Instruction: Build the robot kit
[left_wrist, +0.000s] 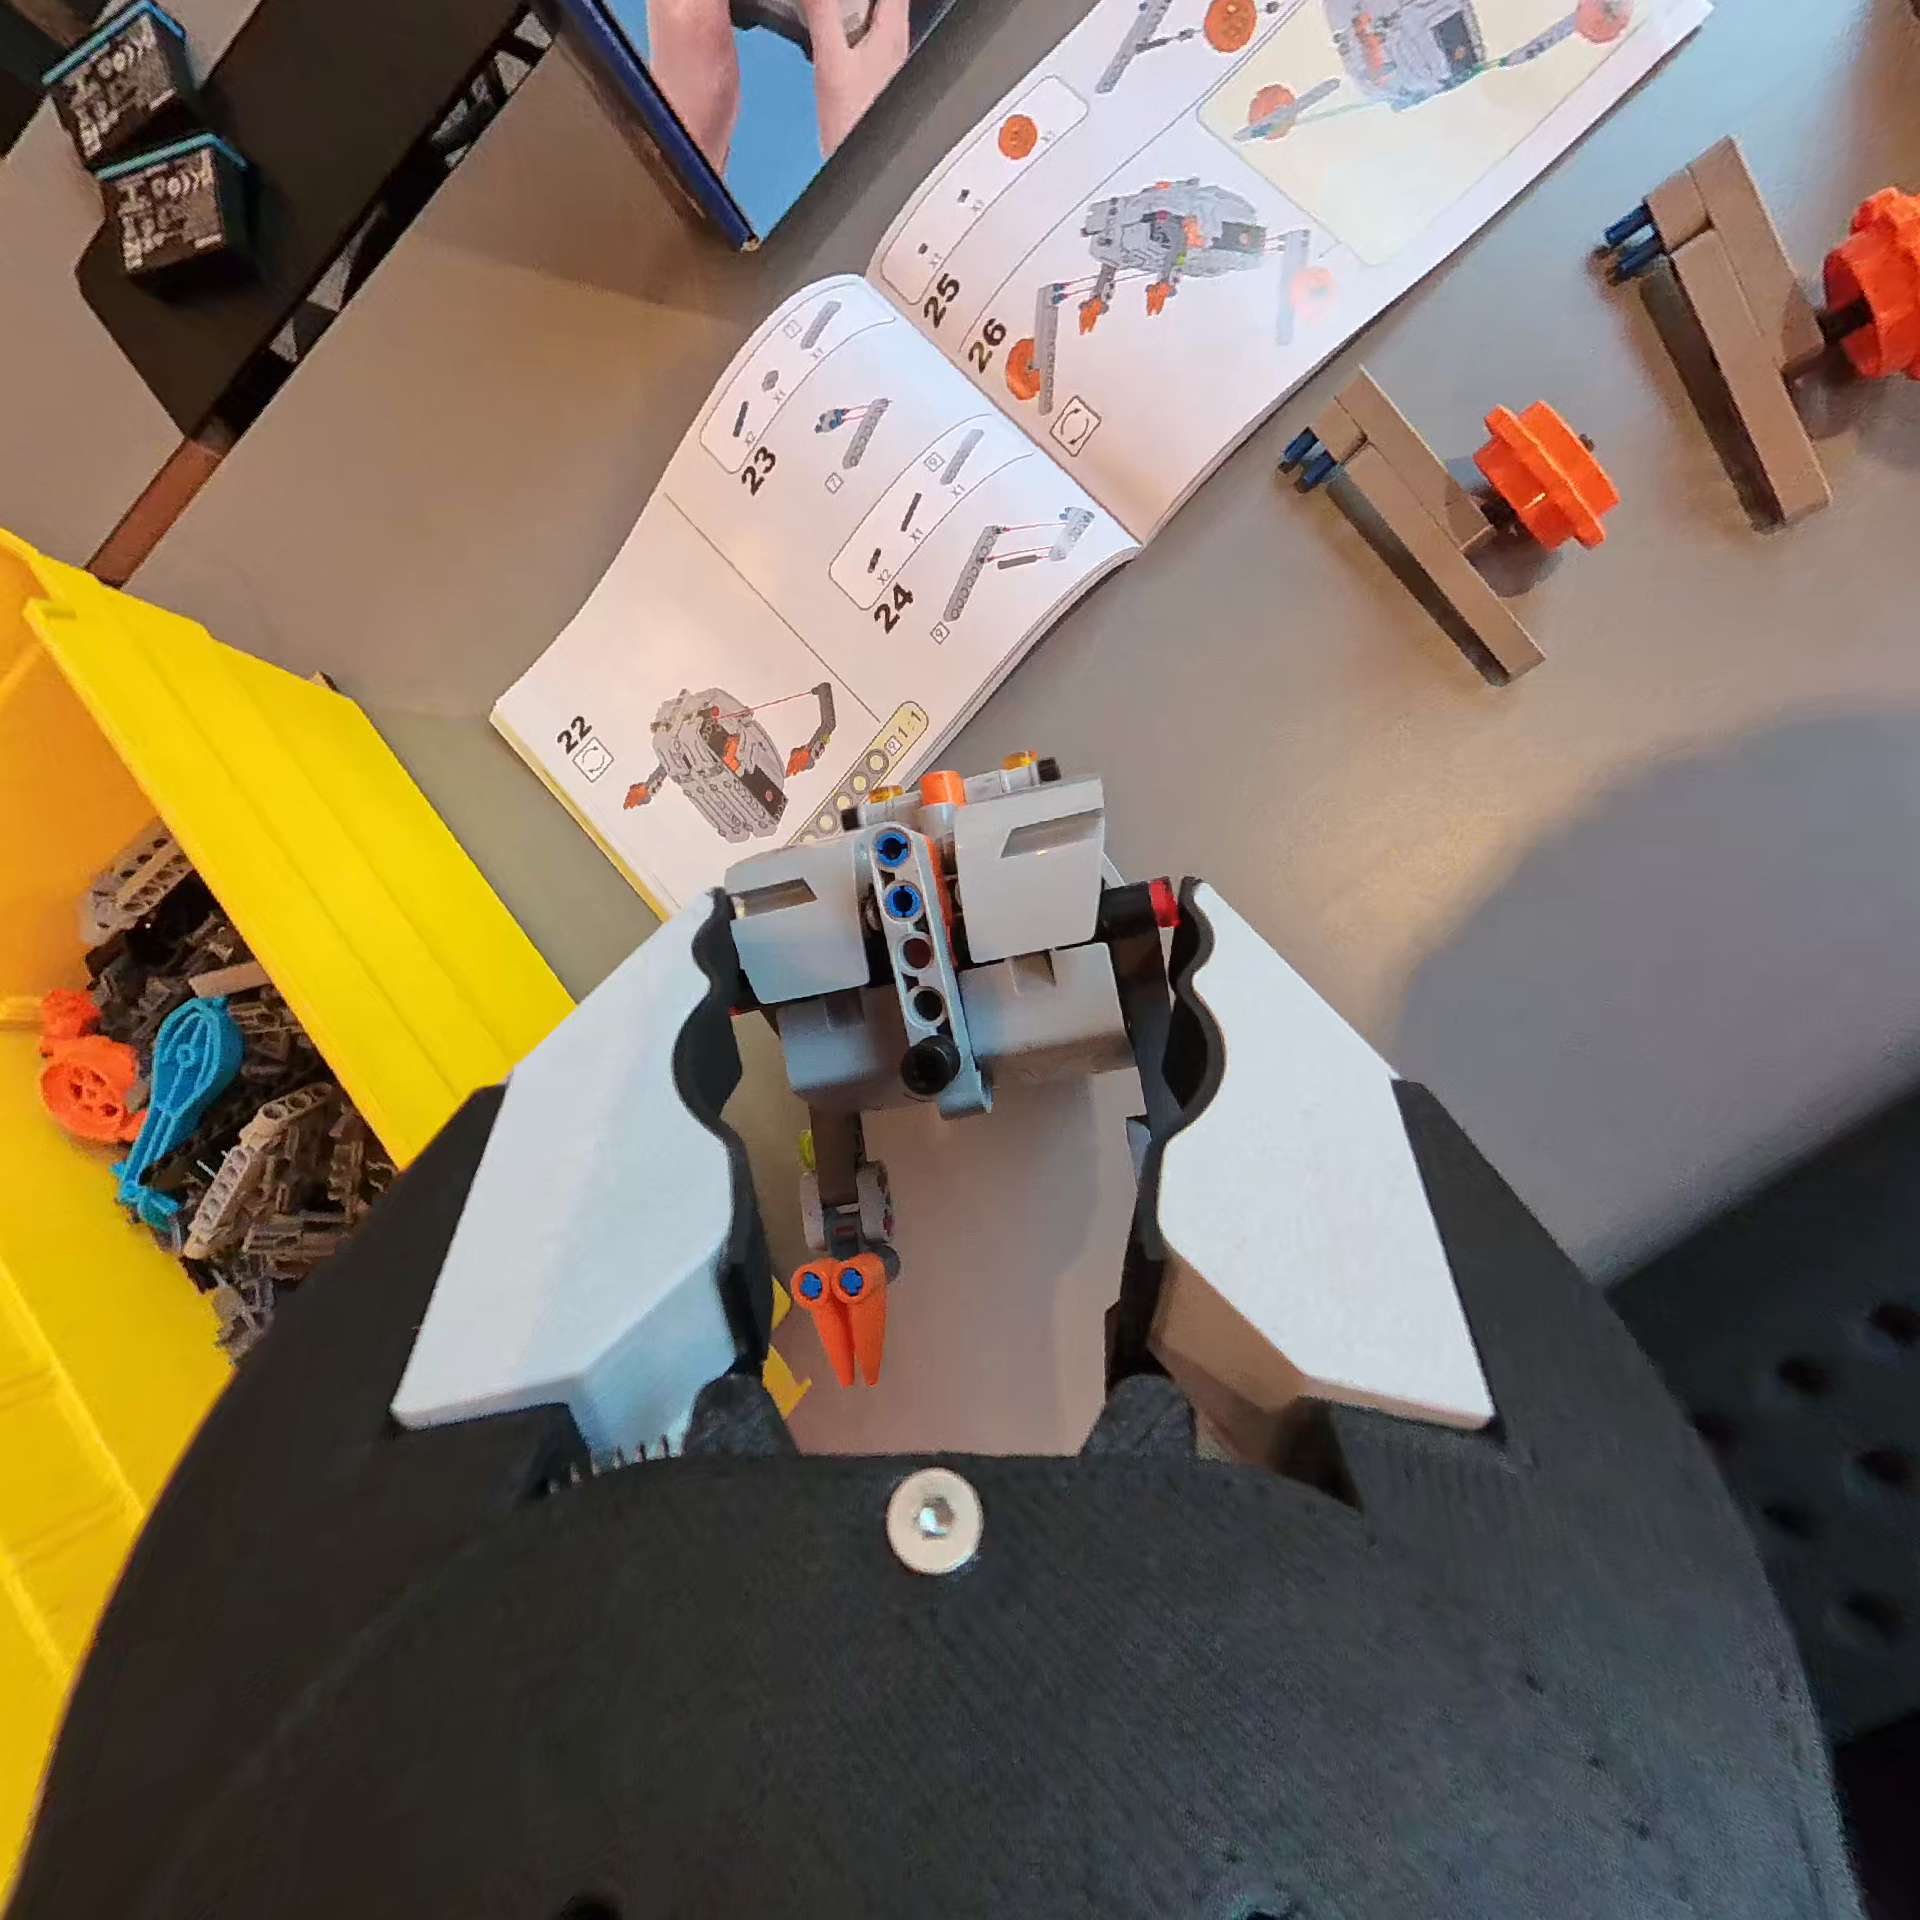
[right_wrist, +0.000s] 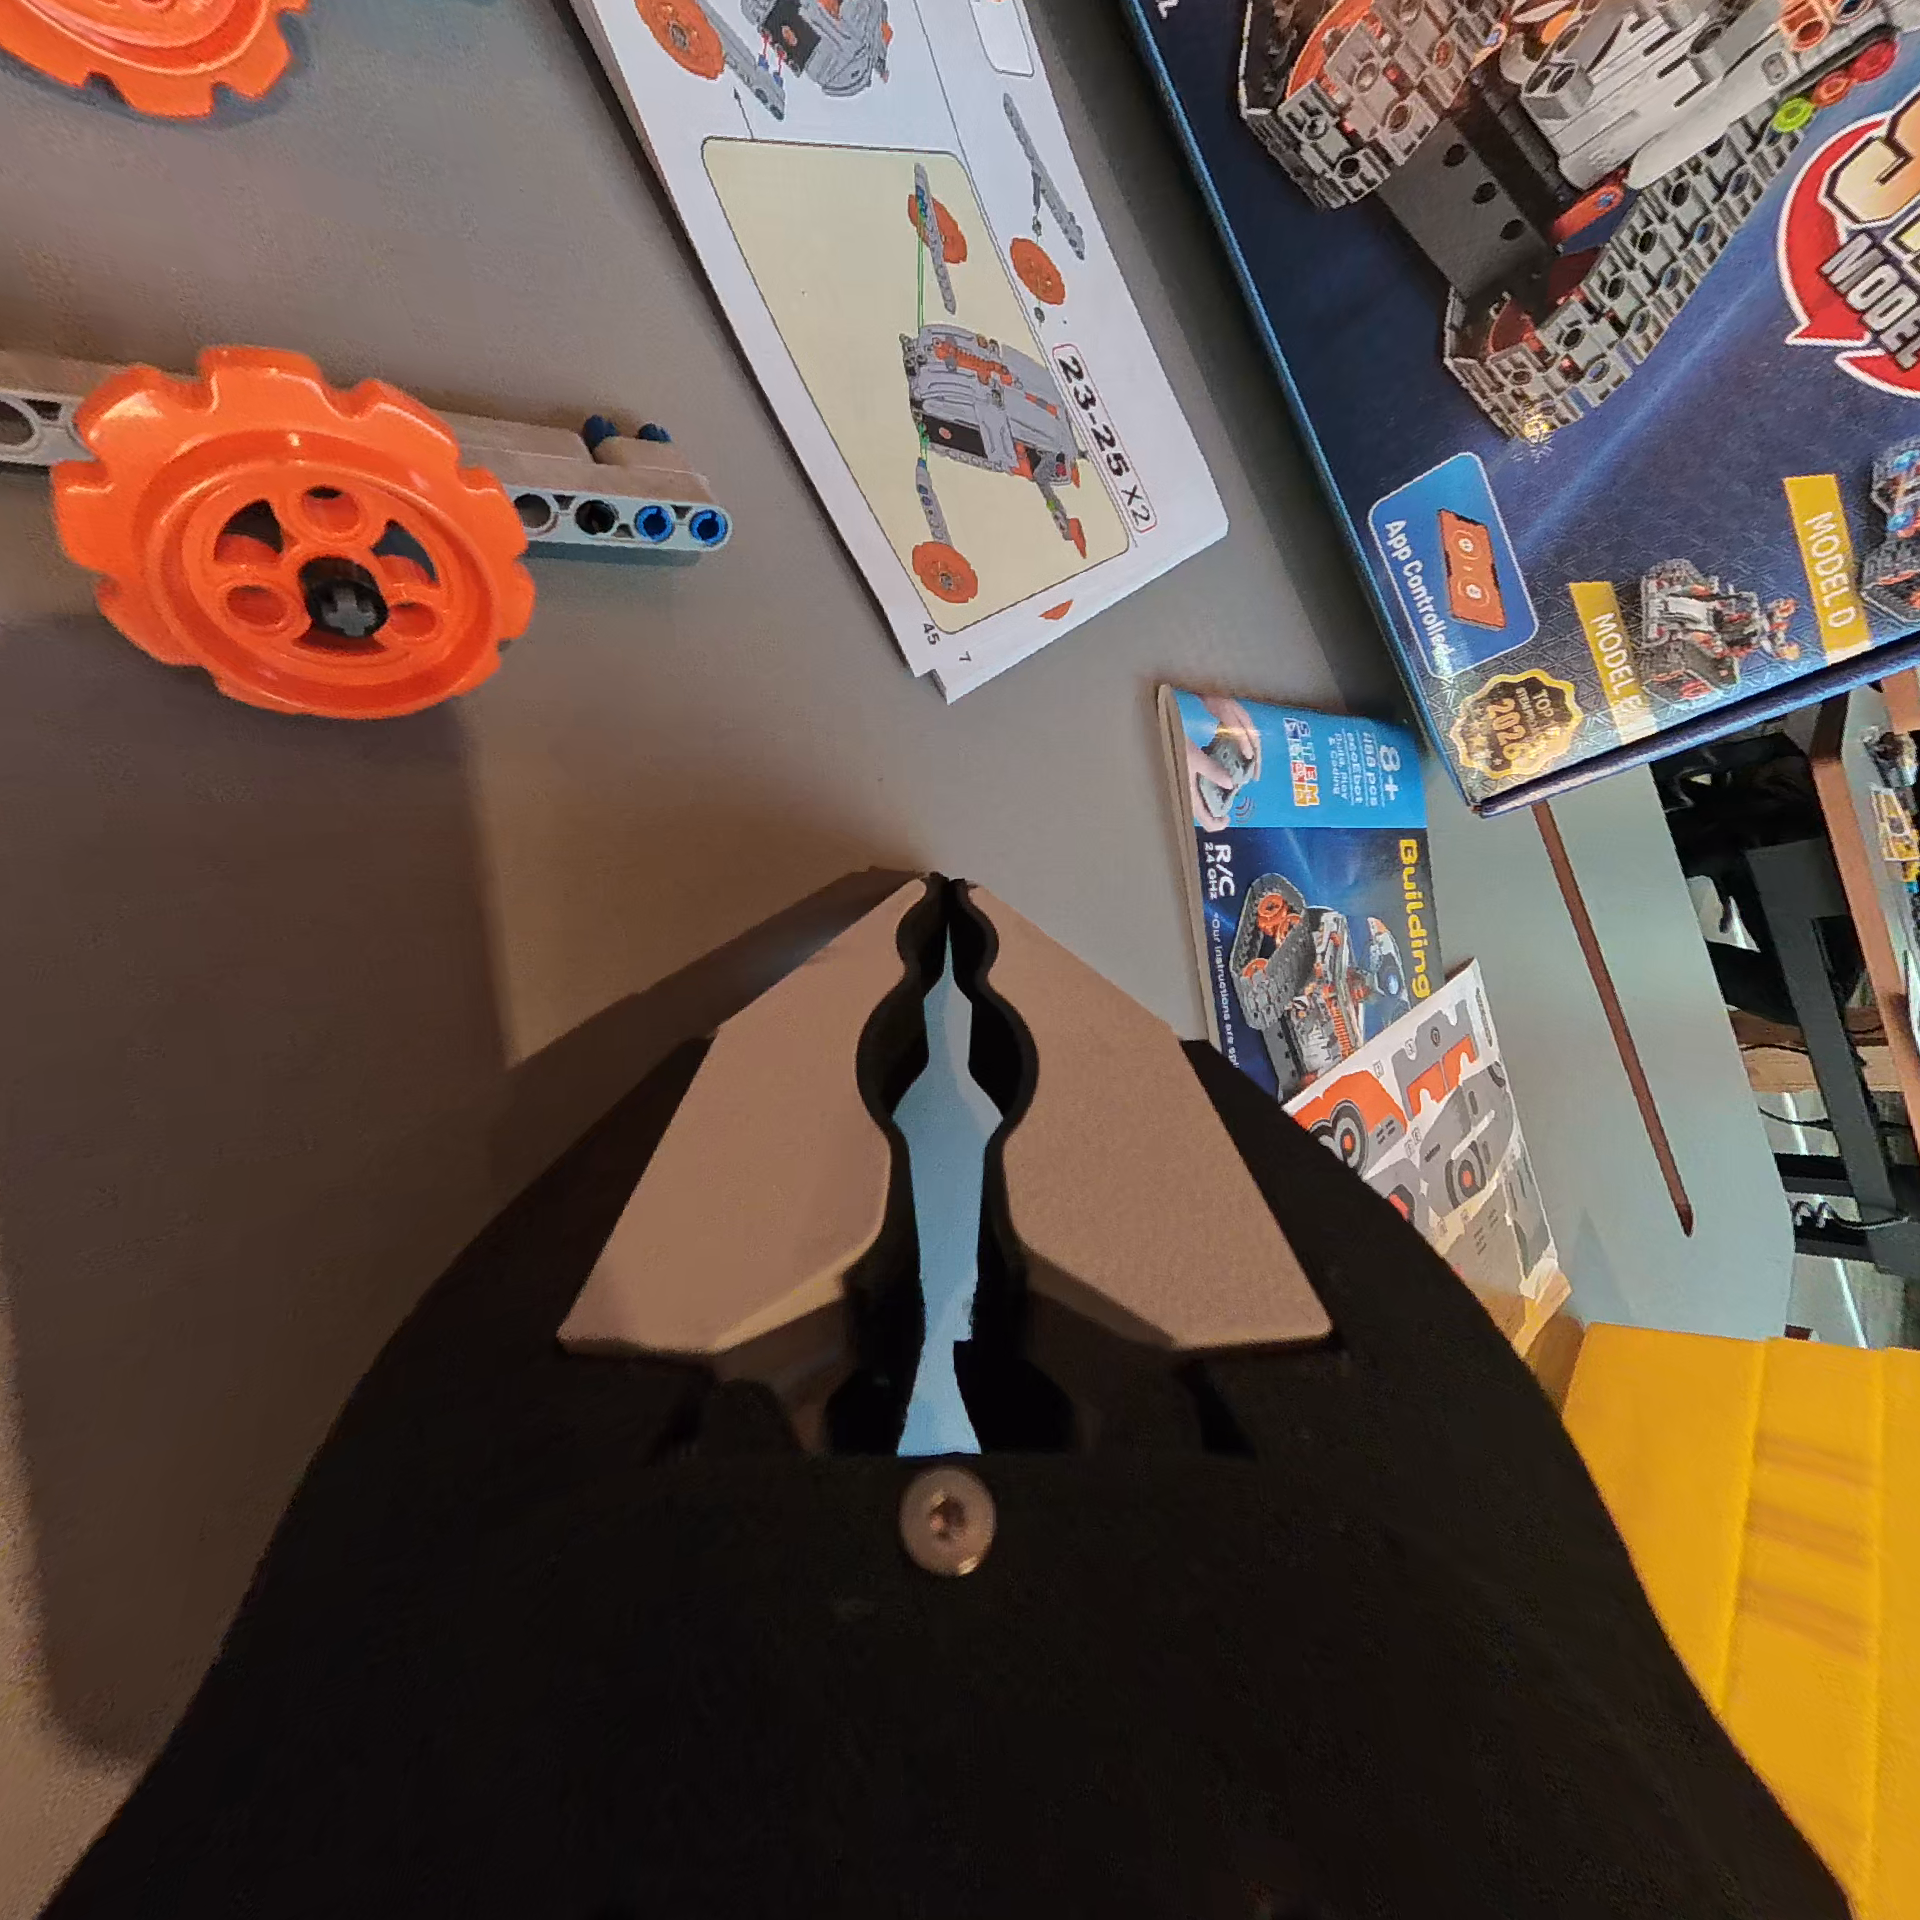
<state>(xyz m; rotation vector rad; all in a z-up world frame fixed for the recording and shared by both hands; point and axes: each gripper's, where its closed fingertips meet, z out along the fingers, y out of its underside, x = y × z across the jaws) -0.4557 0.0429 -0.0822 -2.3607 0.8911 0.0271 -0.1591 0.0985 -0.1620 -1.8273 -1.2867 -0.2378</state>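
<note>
The left gripper (left_wrist: 951, 925) clasps the grey-and-orange brick-built model (left_wrist: 920, 935) above the grey table (left_wrist: 1455, 935); the right gripper (right_wrist: 948, 894), clenched empty, hovers near the orange toothed wheel (right_wrist: 296, 530).

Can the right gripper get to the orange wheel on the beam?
Probably yes. The right gripper is shut and holds nothing, and only bare grey table lies between it and the orange wheel ahead to its left.

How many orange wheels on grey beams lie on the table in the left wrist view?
2. One wheel lies right of the booklet; the other wheel is at the right edge, partly cut off. More may lie out of frame.
</note>
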